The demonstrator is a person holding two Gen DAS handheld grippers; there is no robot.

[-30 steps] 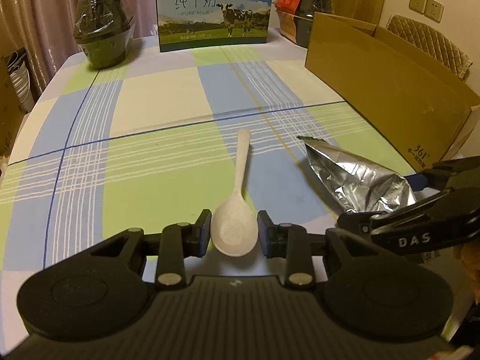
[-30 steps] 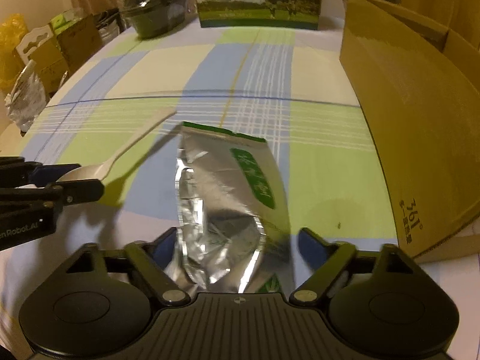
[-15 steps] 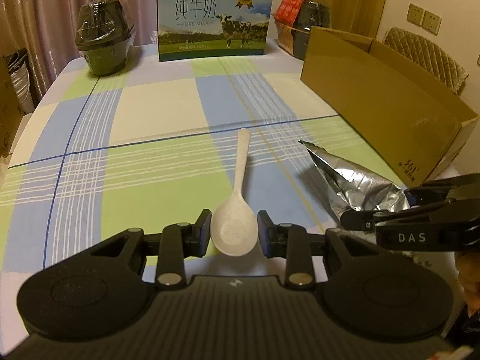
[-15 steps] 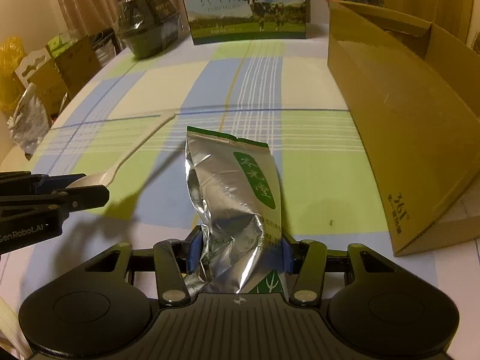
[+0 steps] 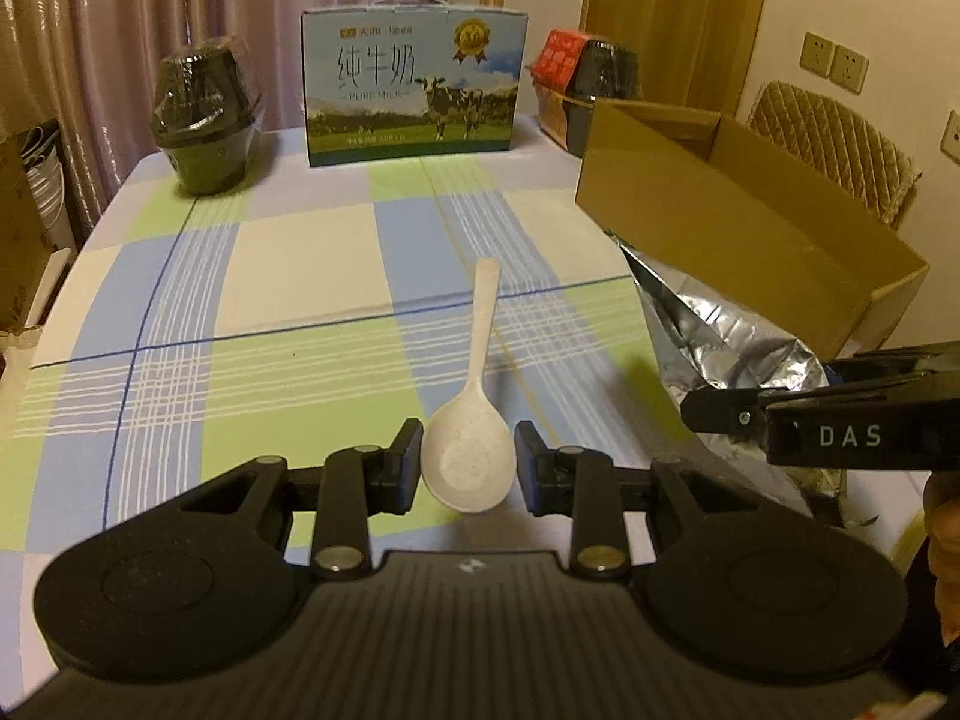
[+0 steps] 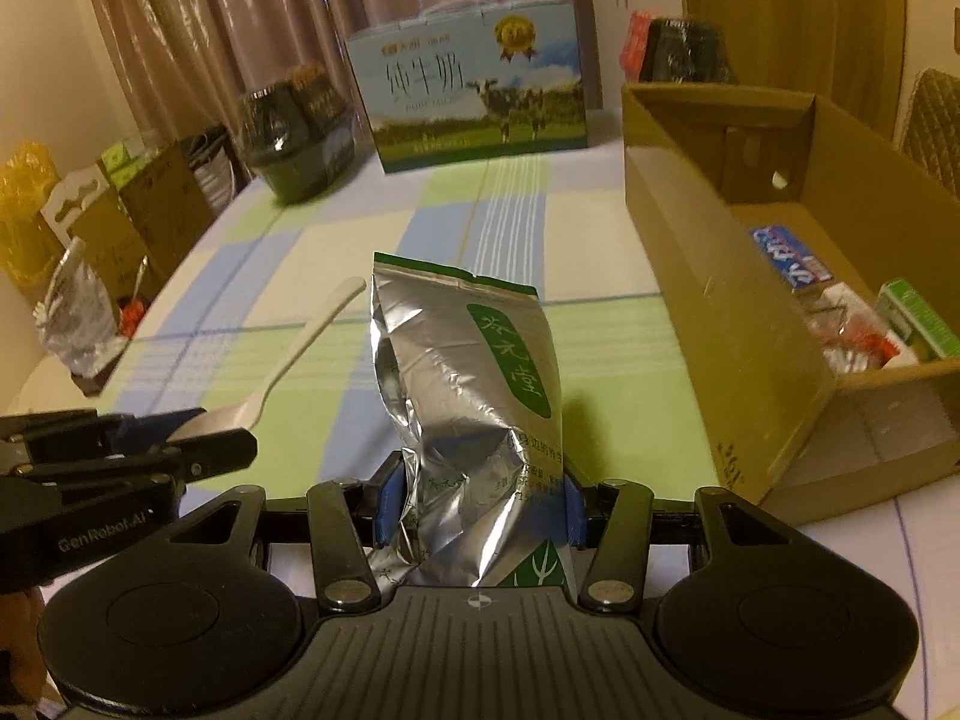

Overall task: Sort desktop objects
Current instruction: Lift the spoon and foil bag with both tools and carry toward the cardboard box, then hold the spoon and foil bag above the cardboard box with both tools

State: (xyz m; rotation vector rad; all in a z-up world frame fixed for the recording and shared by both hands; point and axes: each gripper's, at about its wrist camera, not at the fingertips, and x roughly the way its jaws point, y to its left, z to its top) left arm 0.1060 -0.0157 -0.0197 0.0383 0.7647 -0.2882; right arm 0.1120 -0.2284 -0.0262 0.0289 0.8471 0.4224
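Spoon (image 5: 467,450) and foil pouch (image 6: 480,396) beside open cardboard box (image 6: 678,276), milk carton (image 5: 413,97) behind.

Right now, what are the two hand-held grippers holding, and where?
Left hand-held gripper holds the spoon by its bowl; right hand-held gripper holds the foil bag by its bottom end.

The crinkled silver foil pouch (image 6: 480,420) hid its lower end behind the right gripper's body. In the open brown cardboard box (image 6: 690,300), small packets sat blurred, their print unreadable, the far side cut off.
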